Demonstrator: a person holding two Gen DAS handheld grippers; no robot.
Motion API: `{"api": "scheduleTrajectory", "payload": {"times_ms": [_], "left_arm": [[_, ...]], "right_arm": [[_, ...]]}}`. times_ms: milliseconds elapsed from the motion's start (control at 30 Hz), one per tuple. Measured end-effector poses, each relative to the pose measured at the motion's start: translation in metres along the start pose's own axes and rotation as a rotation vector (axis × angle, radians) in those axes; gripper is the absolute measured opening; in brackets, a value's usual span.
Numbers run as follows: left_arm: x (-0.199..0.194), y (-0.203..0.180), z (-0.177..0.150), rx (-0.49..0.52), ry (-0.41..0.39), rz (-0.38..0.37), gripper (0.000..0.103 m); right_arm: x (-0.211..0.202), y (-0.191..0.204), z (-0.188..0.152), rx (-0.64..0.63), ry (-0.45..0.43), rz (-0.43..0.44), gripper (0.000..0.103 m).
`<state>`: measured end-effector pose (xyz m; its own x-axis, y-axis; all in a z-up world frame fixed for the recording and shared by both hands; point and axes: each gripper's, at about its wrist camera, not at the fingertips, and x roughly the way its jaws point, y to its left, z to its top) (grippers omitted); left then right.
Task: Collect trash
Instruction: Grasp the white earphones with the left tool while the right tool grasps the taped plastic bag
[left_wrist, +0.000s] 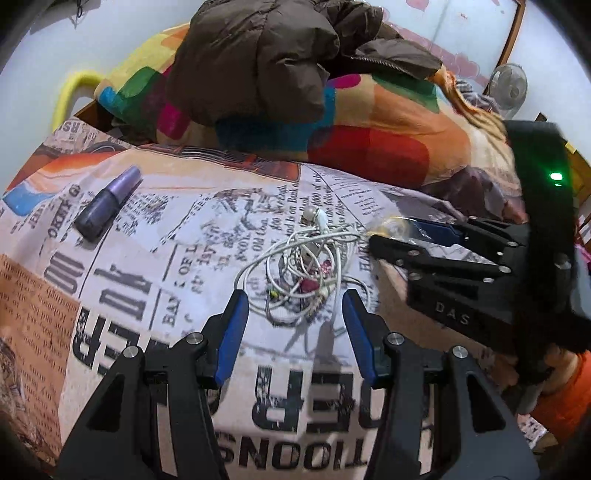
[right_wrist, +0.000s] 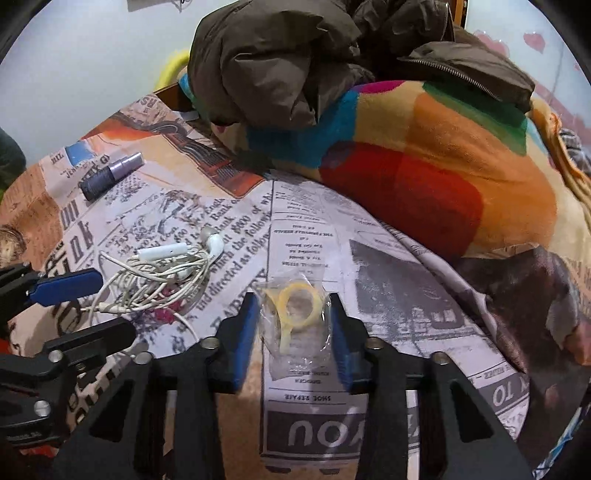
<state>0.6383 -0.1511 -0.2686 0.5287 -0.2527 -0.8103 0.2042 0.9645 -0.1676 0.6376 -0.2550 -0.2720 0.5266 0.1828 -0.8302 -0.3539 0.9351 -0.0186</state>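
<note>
A clear plastic packet (right_wrist: 295, 317) with a yellow ring inside lies on the newspaper-print bedsheet (right_wrist: 388, 295). My right gripper (right_wrist: 293, 306) has its blue pads against the packet's two sides, shut on it. The left wrist view shows the same right gripper (left_wrist: 391, 230) coming in from the right with the packet (left_wrist: 391, 225) at its tips. A tangle of white earphones (left_wrist: 306, 258) lies just left of the packet. My left gripper (left_wrist: 293, 299) stands open just short of the tangle, nothing between its pads. In the right wrist view the left gripper (right_wrist: 116, 302) sits at the earphones' (right_wrist: 166, 269) near-left side.
A purple cosmetic bottle (left_wrist: 107, 203) lies on the bedsheet (left_wrist: 184, 258) at the far left. A brown padded jacket (left_wrist: 258, 59) is heaped on a multicoloured blanket (left_wrist: 388, 144) at the back. A fan (left_wrist: 508, 86) stands by the far wall.
</note>
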Motion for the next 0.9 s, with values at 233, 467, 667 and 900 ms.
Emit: {"api": "scheduleTrajectory", "payload": {"times_ms": [233,467,667,900], "left_arm": [[0.018,-0.011,0.006,0.035,0.012,0.015,0.052],[0.017,-0.012,0.013,0.004,-0.009,-0.035,0.052],[0.025,-0.011,0.034,-0.019,-0.002,-0.039,0.052],[0.037,-0.009,0.049,-0.039,0.028,-0.051,0.017]], "right_arm": [[-0.013,-0.009,-0.007,0.054,-0.026,0.032,0.024],[-0.036,-0.017,-0.016,0.059,-0.06,0.056,0.024],[-0.041,-0.022,-0.023,0.079,-0.057,0.068,0.024],[-0.05,-0.027,-0.028,0.089,-0.066,0.064,0.024]]}}
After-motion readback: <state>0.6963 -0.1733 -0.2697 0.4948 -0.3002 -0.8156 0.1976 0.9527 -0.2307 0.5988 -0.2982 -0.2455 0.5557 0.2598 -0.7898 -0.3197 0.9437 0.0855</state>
